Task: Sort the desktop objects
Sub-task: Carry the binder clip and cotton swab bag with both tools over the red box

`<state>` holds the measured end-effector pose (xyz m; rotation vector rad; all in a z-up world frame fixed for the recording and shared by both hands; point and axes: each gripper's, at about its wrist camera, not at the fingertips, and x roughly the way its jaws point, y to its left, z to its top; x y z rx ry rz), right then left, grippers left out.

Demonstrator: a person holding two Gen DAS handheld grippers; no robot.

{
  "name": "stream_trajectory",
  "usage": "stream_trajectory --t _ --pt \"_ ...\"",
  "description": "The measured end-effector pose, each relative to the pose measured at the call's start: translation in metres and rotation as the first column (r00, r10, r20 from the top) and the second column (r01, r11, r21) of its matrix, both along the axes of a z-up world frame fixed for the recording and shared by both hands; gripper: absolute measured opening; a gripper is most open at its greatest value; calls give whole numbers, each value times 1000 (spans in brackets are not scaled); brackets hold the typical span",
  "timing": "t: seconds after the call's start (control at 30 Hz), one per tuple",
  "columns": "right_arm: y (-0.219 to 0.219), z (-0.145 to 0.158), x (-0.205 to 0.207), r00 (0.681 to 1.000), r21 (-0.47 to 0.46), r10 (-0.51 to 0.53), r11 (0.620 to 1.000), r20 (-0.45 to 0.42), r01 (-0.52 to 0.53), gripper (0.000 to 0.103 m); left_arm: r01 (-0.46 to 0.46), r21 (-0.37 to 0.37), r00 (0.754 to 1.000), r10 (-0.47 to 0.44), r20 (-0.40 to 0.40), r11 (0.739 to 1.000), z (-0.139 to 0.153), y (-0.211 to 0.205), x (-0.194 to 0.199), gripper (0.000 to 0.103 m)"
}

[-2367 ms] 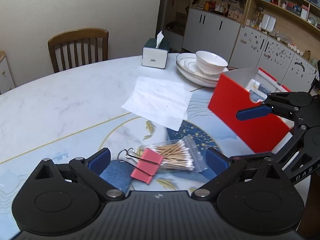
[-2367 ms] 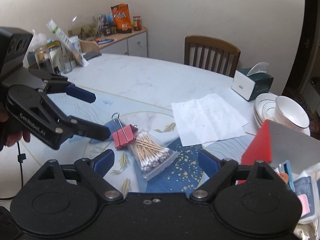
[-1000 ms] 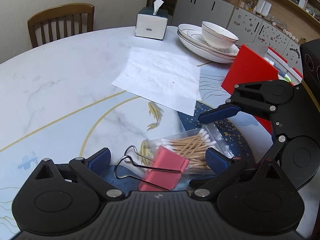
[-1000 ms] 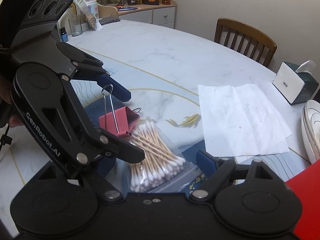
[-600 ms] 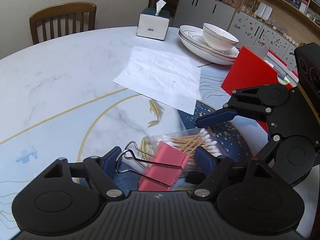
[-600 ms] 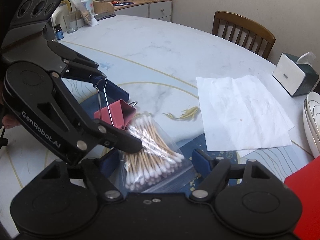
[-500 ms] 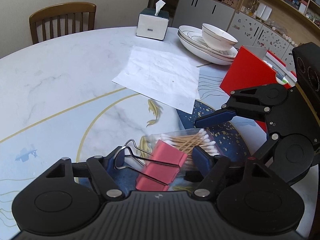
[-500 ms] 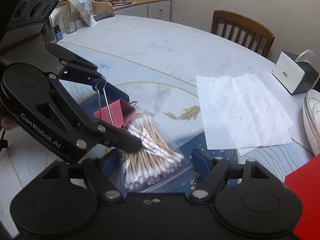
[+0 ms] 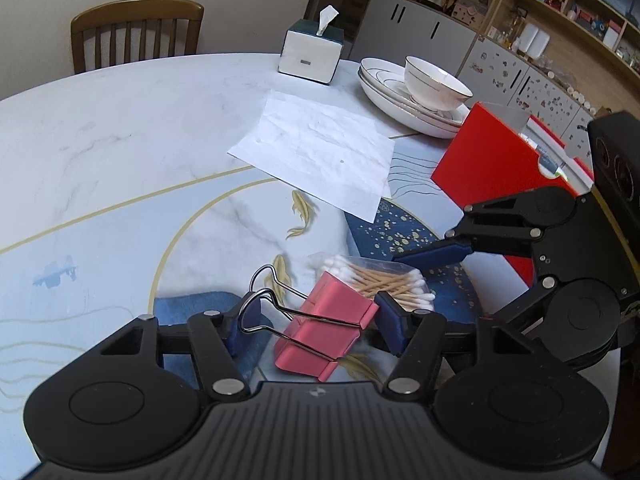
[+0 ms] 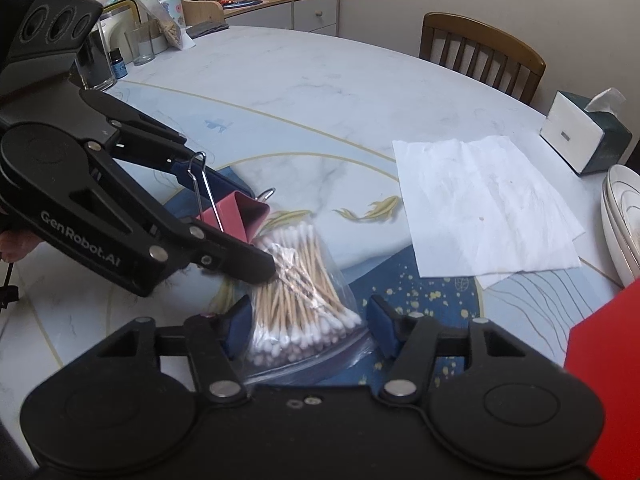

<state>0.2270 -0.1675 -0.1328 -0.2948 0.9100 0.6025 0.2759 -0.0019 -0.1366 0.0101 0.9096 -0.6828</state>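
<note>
A pink binder clip (image 9: 326, 326) sits between the fingers of my left gripper (image 9: 316, 322), which is shut on it; in the right wrist view the clip (image 10: 236, 216) is tilted up off the table. A clear bag of cotton swabs (image 10: 298, 292) lies beside it on the table, also in the left wrist view (image 9: 384, 278). My right gripper (image 10: 310, 326) is partly closed around the bag's near end, with gaps at both pads. A red storage box (image 9: 492, 164) stands to the right.
A white paper sheet (image 9: 320, 152) lies mid-table. Stacked plates with a bowl (image 9: 420, 92) and a tissue box (image 9: 310, 54) stand behind it. A wooden chair (image 9: 136, 32) is at the far edge. Glasses and bottles (image 10: 132, 48) stand at the table's left side.
My left gripper has closed on the pink binder clip and tipped it up. My right gripper has narrowed around the cotton swab bag and moved closer to it.
</note>
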Motion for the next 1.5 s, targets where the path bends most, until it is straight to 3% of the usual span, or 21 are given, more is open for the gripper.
stream_trajectory --t 0.07,0.1,0.13,0.47,0.73,1.5 --pt "-1 1 -4 1000 -3 -6 1000 -3 6 55 -13 -18 1000 12 -13 1000 2 3 -4 61" --pt "-2 1 -6 1000 -6 -10 1000 -5 10 55 -15 -22 1000 15 -16 1000 2 4 -6 53" --pt "-2 1 -9 1000 -7 -15 1000 -8 15 54 -17 -23 1000 16 -21 1000 3 4 -8 52" --pt "-16 5 -40 994 -22 -102 995 -30 101 46 -49 -28 998 48 -49 998 0 10 -31 52" --pt "-31 13 -66 975 38 -203 978 -84 207 43 -61 -46 996 58 -63 997 10 9 -52 52" --pt "-90 85 -125 941 169 -335 926 -40 337 43 10 -120 1000 -12 -14 993 68 -45 -98 52"
